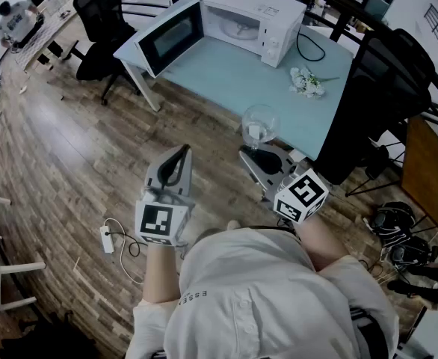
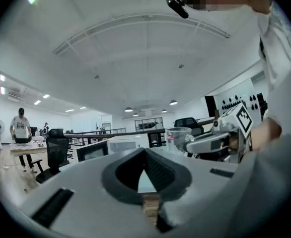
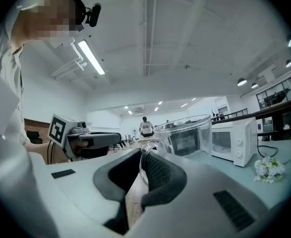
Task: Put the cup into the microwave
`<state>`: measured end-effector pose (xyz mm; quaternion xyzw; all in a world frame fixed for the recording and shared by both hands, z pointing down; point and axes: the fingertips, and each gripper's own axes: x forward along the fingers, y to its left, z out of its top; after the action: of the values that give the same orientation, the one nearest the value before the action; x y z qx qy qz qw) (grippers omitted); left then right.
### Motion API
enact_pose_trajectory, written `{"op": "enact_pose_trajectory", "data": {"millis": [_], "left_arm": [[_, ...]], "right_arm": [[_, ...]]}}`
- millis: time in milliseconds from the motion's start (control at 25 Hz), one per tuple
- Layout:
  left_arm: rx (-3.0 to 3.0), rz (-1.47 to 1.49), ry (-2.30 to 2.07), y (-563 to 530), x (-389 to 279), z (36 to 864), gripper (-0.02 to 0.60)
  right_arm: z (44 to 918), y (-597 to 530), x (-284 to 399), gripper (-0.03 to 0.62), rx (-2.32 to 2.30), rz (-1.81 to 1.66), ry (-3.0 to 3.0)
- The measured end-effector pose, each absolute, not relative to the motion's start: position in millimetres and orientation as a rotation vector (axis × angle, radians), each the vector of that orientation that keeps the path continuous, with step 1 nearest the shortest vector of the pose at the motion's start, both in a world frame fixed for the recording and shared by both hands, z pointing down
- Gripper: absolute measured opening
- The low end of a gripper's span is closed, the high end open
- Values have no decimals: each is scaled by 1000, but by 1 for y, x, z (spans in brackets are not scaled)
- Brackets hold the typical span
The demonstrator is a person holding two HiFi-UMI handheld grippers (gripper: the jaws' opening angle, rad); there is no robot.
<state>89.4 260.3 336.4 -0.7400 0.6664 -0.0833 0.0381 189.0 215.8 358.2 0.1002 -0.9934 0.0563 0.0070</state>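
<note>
A clear glass cup (image 1: 259, 123) with a handle hangs over the front edge of the pale blue table (image 1: 226, 77). My right gripper (image 1: 253, 152) is shut on its handle, and in the right gripper view the cup (image 3: 185, 135) stands just past the jaws. The white microwave (image 1: 253, 22) sits at the table's far side with its door (image 1: 170, 36) swung open to the left and its cavity showing. My left gripper (image 1: 177, 155) is over the wooden floor, left of the cup, shut with nothing in it. From the left gripper view the cup (image 2: 177, 138) shows to the right.
A small bunch of white flowers (image 1: 306, 82) lies on the table right of the microwave. Black office chairs (image 1: 103, 21) stand left of the table, another (image 1: 387, 81) at its right. A power strip (image 1: 107, 239) lies on the floor. A person (image 1: 16, 21) sits far left.
</note>
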Motion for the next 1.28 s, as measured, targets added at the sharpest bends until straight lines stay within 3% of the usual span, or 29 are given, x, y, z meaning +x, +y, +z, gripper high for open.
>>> {"op": "enact_pose_trajectory", "data": {"millis": [840,1280], "left_arm": [[-2310,-280,2064,232,70,348,2],[-2383,-268,1915,133,4,347,2]], "right_arm": [[361,192,176,35,330,193,-3096],[364,104,109,35,465,208,-3082]]}}
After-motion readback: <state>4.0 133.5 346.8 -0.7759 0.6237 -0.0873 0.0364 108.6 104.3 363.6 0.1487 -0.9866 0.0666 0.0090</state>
